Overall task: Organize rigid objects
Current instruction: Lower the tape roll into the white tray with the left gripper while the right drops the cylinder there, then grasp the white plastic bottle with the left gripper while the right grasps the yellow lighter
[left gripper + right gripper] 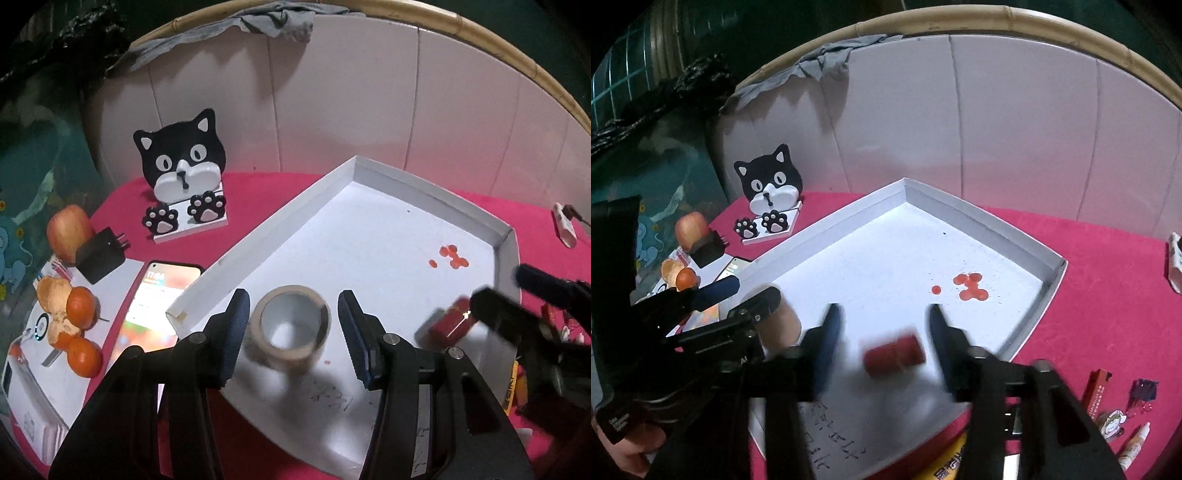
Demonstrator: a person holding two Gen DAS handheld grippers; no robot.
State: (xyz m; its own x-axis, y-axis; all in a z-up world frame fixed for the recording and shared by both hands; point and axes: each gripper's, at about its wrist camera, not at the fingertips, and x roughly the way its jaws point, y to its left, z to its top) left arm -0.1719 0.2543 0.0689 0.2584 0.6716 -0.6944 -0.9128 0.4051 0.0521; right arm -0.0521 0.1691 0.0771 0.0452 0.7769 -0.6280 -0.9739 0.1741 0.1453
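Near the tray's front edge we have both pieces delivered, by our reading: our left gripper (291, 332) stands with jaws apart around the tape roll (290, 332), clear of it, and our right gripper (882, 343) gapes wide around the blurred red cylinder (895, 354), not pressing it. Next we judge both must back out without knocking them. Farther in, red droplets (969, 288) stain the white tray (1052, 273). Beyond its left wall wait a phone (155, 295), oranges (83, 332), an apple (68, 232) and a cat figure (183, 166).
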